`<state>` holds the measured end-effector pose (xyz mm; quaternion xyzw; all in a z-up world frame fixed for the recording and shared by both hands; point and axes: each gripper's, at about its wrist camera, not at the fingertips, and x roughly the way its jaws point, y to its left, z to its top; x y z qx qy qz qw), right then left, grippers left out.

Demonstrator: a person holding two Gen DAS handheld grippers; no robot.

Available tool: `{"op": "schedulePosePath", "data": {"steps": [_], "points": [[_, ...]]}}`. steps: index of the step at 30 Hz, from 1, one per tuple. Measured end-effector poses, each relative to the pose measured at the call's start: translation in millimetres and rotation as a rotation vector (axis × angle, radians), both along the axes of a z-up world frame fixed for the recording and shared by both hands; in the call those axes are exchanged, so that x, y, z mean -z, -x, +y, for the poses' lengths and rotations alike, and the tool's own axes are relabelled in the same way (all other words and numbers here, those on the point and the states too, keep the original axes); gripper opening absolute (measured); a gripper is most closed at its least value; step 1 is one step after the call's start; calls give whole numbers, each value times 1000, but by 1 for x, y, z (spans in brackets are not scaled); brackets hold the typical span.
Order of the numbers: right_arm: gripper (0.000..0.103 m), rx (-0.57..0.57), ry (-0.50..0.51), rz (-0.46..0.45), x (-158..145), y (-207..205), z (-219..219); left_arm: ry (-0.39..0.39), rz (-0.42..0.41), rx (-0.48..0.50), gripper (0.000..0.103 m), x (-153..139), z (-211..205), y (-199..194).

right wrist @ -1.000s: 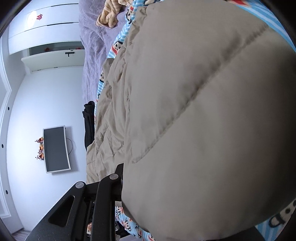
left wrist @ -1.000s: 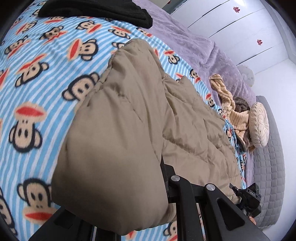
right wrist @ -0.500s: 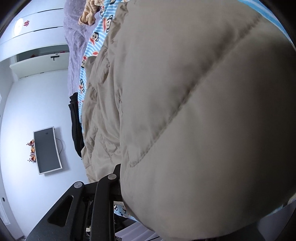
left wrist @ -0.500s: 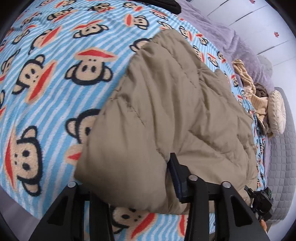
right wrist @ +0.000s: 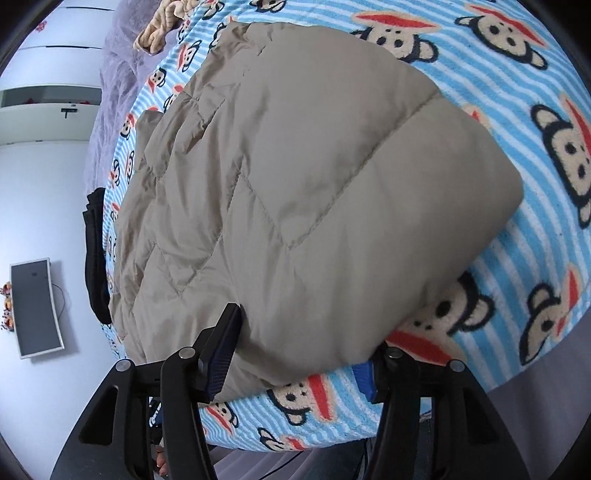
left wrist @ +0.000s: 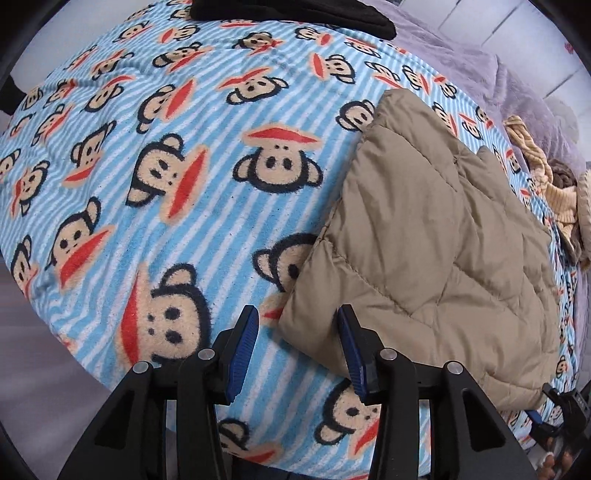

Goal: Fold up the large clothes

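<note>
A tan quilted puffer jacket (left wrist: 436, 258) lies folded on a blue striped monkey-print blanket (left wrist: 184, 166) near the bed's front edge. My left gripper (left wrist: 295, 339) is open; the jacket's near left corner lies just in front of its blue pads and it holds nothing. In the right wrist view the jacket (right wrist: 314, 192) fills the middle. My right gripper (right wrist: 299, 354) is open, its jaws spread around the jacket's near edge without pinching it. The right gripper also shows at the lower right of the left wrist view (left wrist: 554, 417).
A black garment (left wrist: 291, 14) lies at the far end of the blanket. A purple plush cover (left wrist: 480, 66) and a cream knitted garment (left wrist: 543, 177) lie to the right. A wall screen (right wrist: 35, 306) shows in the right wrist view. The bed's front edge is just below both grippers.
Both grippers have let go of the jacket and opened. The jacket's folded edge has dropped onto the blanket. Both grippers have drawn back toward the bed's front edge.
</note>
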<state>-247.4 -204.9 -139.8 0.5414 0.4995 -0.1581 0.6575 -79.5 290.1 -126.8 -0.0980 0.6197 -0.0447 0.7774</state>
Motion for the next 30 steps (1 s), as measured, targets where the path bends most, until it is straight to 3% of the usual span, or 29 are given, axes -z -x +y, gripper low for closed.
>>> {"op": "schedulePosePath", "data": {"steps": [6,13,21,22,23,24,26,30], "points": [[64,-48,63,-2,-36,0,29,-43,-11,101,46,-22,-18,13],[65,-123,82,-11,-35,12,37,-80,-19,151,46,-45,-31,24],[65,-241,91,-10,-43,-28,55,-120,-11,163,47,-56,-56,25],[65,-260,101,-17,-47,-32,56,-120,-13,162,61,-58,-60,25],[66,-281,118,-18,-50,-36,57,-118,-17,156,92,-61,-64,24],[66,-302,133,-16,-52,-40,58,-123,-32,145,102,-65,-66,25],[66,-341,145,-15,-55,-48,58,-147,-72,137,103,-74,-74,26],[66,-382,139,-23,-59,-59,55,-160,-64,123,103,-79,-84,21]]}}
